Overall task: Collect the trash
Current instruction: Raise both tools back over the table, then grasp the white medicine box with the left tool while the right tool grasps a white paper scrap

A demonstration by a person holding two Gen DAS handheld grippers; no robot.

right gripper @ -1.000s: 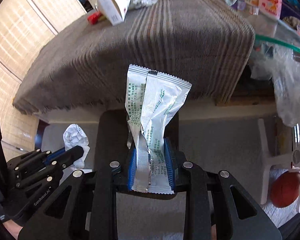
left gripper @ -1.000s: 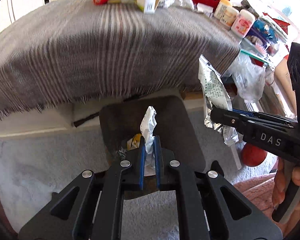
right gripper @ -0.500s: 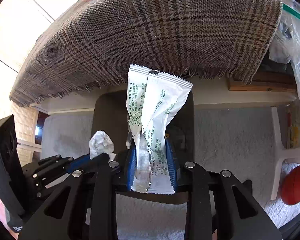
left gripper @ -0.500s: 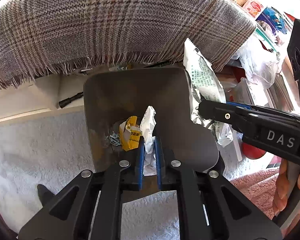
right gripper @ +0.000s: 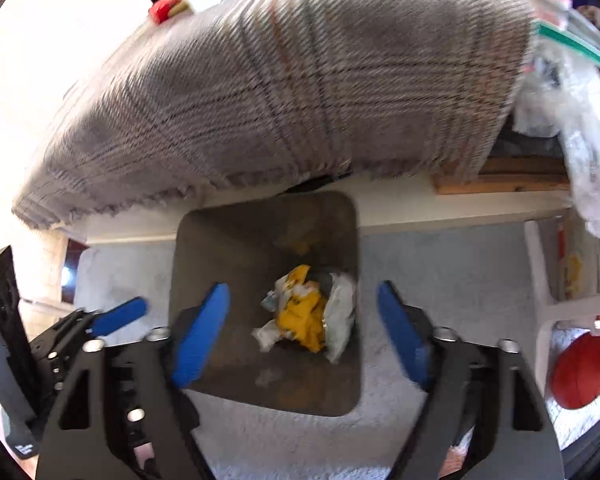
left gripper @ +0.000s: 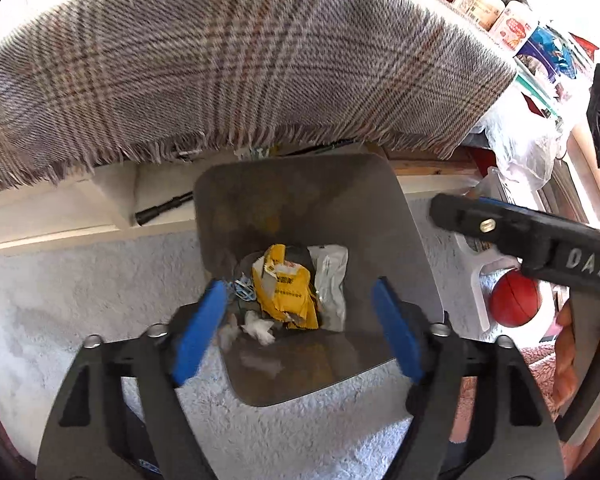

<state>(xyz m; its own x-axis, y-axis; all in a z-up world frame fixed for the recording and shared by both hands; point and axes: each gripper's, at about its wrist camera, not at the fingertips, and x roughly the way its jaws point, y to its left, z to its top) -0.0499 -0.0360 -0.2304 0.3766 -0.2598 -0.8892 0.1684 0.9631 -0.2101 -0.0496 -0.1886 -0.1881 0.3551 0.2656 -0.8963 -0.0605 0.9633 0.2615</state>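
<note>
White carpet (left gripper: 80,292) covers the floor, and a plaid cloth (left gripper: 228,64) hangs over the tabletop edge, its fringe just above the bin (left gripper: 308,200). More litter lies on the tabletop (right gripper: 172,4) at the far edge, blurred in the right wrist view. The bin stands on the carpet directly below both cameras; in it lie a silver wrapper (left gripper: 332,280), a yellow wrapper (left gripper: 286,288) and a crumpled tissue (left gripper: 260,326), all at the bottom. A red ball (left gripper: 514,298) sits on the carpet to the right, well apart from the bin.

Risks, by judgement: the bin is light-looking and open-topped, so a hand-held gripper swung low across its rim could tip it and spill the trash onto the carpet. Lifting toward the tabletop, a finger could snag the cloth fringe and drag cloth and clutter down. The two tools hang near each other over one opening and could knock together.

Left hand-held gripper (left gripper: 300,320) hovers over the bin mouth, pointing down and forward, jaws spread wide and holding nothing. Right hand-held gripper (right gripper: 304,328) hovers likewise over the bin, jaws wide and empty; in the left view its black body crosses the bin's right side.
</note>
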